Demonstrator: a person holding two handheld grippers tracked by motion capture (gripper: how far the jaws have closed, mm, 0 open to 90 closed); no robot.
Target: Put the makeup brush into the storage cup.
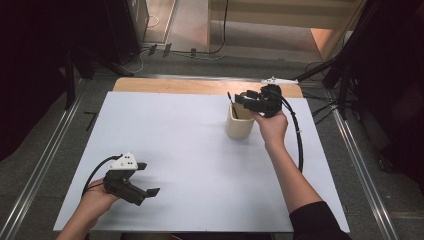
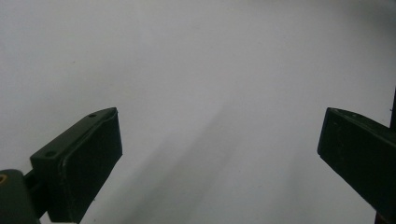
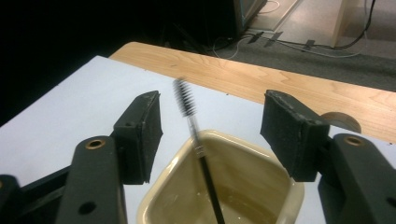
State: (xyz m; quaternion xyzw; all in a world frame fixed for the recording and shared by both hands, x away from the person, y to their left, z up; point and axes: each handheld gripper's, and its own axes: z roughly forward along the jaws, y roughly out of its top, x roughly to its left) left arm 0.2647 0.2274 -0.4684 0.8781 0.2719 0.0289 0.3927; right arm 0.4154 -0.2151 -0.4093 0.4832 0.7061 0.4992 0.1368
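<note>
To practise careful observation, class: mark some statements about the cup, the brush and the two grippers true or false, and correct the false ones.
1. A small brush stands in the cream cup, bristles up. True.
2. The right gripper is clamped on the brush. False: its fingers stand apart from it.
3. The left gripper hovers above the cup. False: it is over the white sheet, near the person.
4. The left gripper is open. True.

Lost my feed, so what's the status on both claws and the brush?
Right claw open above the cup, pads clear of the brush. Brush standing in the cup, bristles up. Left claw open, empty, low over the white table. Nothing in the way.
</note>
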